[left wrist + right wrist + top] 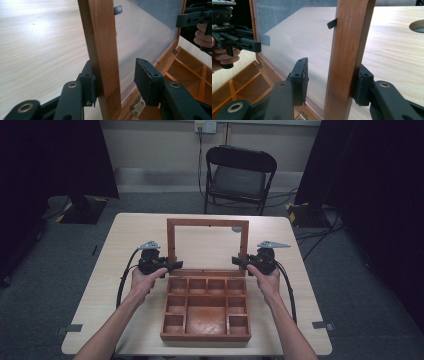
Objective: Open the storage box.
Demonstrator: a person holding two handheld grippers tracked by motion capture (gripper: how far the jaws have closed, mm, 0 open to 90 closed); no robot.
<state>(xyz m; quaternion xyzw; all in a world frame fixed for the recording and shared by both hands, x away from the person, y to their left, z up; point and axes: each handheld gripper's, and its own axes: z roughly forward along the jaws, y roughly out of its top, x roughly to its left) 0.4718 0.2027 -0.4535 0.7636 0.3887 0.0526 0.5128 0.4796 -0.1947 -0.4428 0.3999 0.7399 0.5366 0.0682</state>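
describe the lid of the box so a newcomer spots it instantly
On the pale wooden table sits an open reddish-brown wooden compartment box. Its lid stands upright at the far edge: a wooden frame around a clear pane, unlike the divided tray below.

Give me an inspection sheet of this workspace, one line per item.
Surface: pale wooden table, grey tape marks near its front corners.
Job's things: wooden box, compartments look empty; glazed lid stands upright.
Clutter: nothing seen.
Grippers: left gripper and right gripper each straddle a side rail of the lid, one pad touching, jaws open.
Cables: gripper cables trail beside the forearms.
Surroundings: folding chair, dark curtains, floor cables, wall socket.
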